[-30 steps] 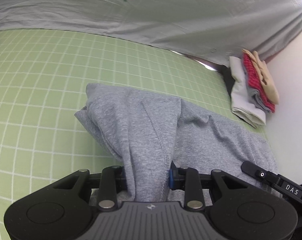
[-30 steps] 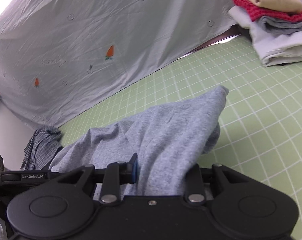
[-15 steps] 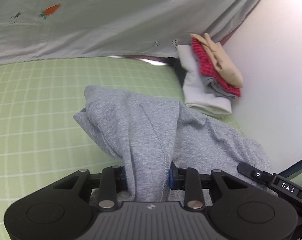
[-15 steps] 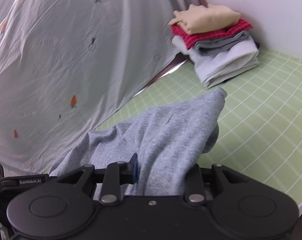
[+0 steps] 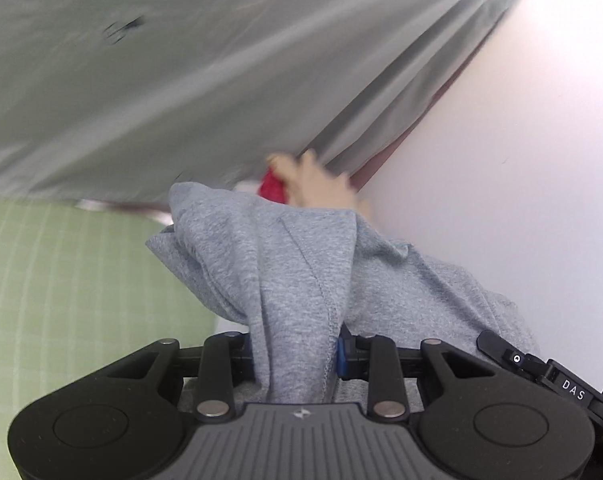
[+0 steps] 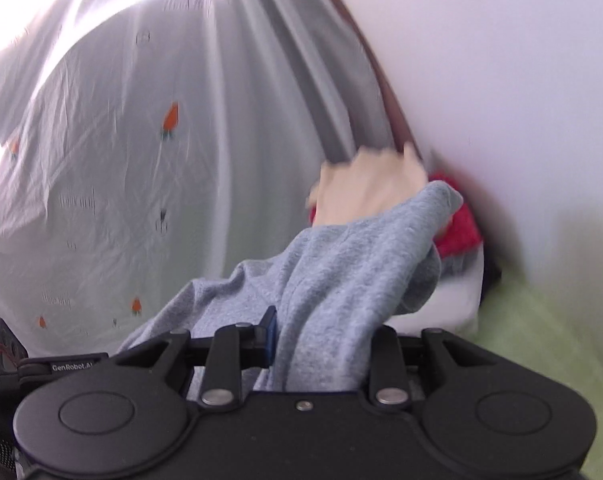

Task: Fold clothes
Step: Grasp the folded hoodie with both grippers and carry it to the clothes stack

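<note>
In the left wrist view, the left tool [image 5: 297, 356] is clamped on a bunched grey garment [image 5: 285, 264], which is held up above the green table [image 5: 61, 280] before a pile of folded clothes [image 5: 317, 188]. In the right wrist view, the right tool [image 6: 321, 344] is clamped on the same garment [image 6: 341, 272], level with the pile [image 6: 385, 196]. Carrying to the pile is judged the step in hand; an even lowering onto its top is called for, and no containers are seen.

Carrot-print grey sheet [image 6: 141, 160] against plain white wall [image 5: 501, 160], green gridded mat [image 5: 61, 280].
</note>
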`<action>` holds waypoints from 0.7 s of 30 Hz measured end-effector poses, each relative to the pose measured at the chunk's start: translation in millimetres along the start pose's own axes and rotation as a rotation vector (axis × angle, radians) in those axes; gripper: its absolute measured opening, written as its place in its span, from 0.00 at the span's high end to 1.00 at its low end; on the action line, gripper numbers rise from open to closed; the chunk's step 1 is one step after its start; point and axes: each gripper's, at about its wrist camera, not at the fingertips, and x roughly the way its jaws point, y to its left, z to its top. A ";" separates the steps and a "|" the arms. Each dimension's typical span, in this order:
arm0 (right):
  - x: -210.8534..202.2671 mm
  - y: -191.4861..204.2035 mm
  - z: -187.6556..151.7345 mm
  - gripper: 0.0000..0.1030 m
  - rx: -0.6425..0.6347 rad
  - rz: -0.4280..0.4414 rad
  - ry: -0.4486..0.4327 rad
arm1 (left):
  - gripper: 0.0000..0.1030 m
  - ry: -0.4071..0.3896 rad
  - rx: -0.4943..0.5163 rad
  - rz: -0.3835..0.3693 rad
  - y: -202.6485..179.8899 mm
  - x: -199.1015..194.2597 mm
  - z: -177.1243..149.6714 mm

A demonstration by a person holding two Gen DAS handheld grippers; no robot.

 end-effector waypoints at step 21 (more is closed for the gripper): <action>233.4 -53.1 76.4 0.39 -0.374 -0.325 -0.100 | 0.61 0.001 0.120 0.219 11.1 231.9 104.3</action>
